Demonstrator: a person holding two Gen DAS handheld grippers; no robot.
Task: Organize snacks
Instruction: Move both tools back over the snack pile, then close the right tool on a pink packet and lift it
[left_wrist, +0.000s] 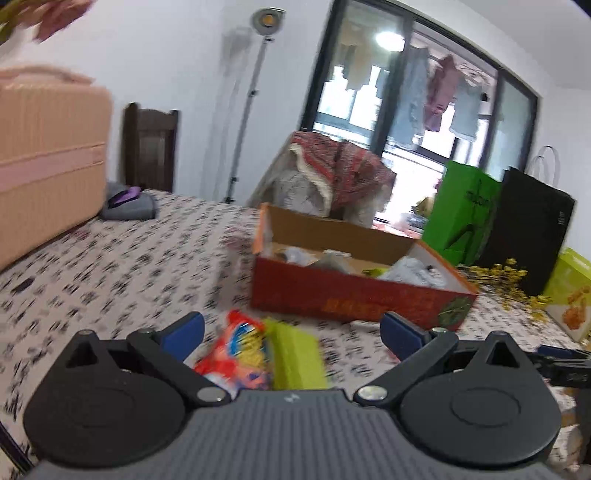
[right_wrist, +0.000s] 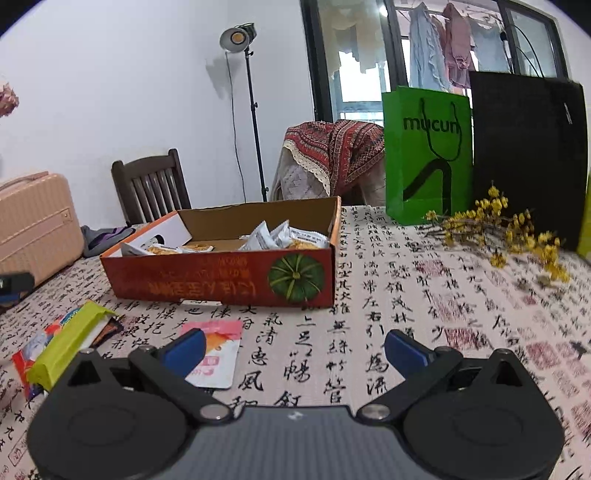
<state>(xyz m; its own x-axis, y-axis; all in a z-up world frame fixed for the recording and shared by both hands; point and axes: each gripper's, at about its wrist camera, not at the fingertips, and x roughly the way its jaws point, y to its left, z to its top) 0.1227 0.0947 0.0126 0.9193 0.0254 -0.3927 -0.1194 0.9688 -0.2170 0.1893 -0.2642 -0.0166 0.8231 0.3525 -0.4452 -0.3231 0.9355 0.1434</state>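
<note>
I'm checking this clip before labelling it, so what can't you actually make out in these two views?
- Left view: motion blur smears the red packet and green packet.
- Right view: left finger hides part of the pink pouch.
- Both views: box wall hides the lower snacks.

Open red cardboard box (right_wrist: 236, 284) with a pumpkin picture, holding several white snack packets (right_wrist: 280, 236), on the table, in front of it a lime-green bar (right_wrist: 70, 345) lying across a red packet (right_wrist: 27, 356), pink pouch (right_wrist: 218, 350) flat nearby
</note>
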